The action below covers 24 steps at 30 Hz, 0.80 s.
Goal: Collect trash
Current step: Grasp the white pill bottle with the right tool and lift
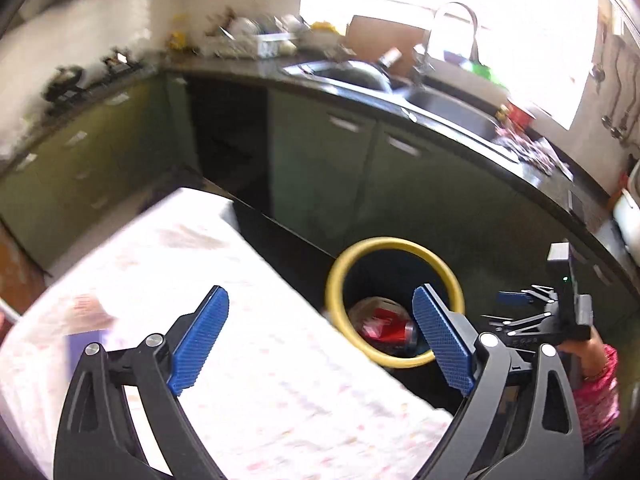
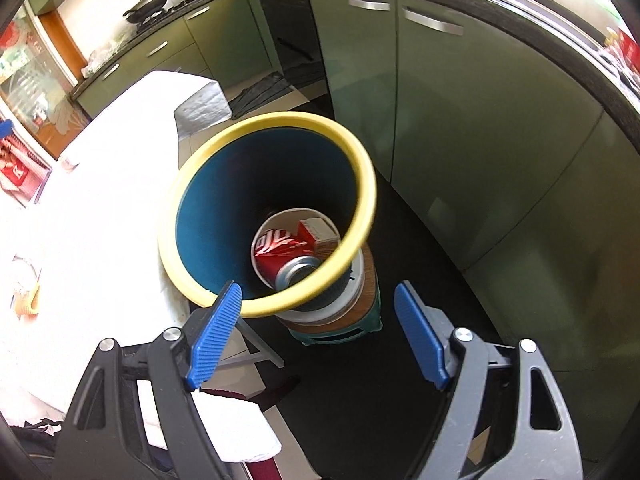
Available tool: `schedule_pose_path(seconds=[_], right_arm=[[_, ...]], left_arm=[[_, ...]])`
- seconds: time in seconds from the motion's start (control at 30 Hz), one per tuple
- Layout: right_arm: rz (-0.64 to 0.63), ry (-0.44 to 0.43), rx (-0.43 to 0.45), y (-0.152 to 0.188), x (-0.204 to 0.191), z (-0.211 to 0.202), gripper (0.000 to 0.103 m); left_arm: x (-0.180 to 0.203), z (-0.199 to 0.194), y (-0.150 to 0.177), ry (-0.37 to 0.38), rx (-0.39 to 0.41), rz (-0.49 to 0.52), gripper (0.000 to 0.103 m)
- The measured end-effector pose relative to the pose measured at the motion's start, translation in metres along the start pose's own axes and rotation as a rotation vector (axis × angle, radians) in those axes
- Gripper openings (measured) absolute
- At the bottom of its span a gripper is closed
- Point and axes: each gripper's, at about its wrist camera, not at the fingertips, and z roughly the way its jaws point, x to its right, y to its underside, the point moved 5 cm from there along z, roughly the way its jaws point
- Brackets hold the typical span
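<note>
A blue bin with a yellow rim stands on a small stool beside the table. Inside it lie a red soda can, a red and white carton and a pale round lid or plate. My right gripper hovers open just above the near rim, nothing between its blue pads. In the left wrist view the same bin shows past the table's edge with the red can in it. My left gripper is wide open and empty over the white tablecloth.
Green cabinets and a dark counter with a sink curve behind the bin. On the table at the left lie a red packet and small orange scraps. A hand in a pink sleeve holds the right gripper.
</note>
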Motion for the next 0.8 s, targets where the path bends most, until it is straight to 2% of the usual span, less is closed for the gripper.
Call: schedule_pose_path(seconds=[0.13, 0.3, 0.47, 0.7, 0.8], right_arm=[[-0.058, -0.006, -0.005, -0.011, -0.03, 0.003, 0.075], [-0.178, -0.037, -0.016, -0.034, -0.099, 0.012, 0.075], [-0.365, -0.102, -0.036, -0.061, -0.193, 0.022, 0.075], [-0.712, -0.251, -0.034, -0.097, -0.339, 0.028, 0.075], [-0.828, -0.27, -0.037, -0.111, -0.393, 0.035, 0.074]], left_arm=[[-0.078, -0.061, 0.03, -0.162, 0.12, -0.094, 0.097], [-0.177, -0.115, 0.084, -0.373, 0.191, -0.231, 0.097], [-0.261, -0.138, 0.144, -0.534, 0.178, -0.338, 0.098], [-0.315, -0.132, 0.211, -0.574, 0.113, -0.402, 0.098], [-0.333, -0.125, 0.231, -0.58, 0.098, -0.441, 0.098]])
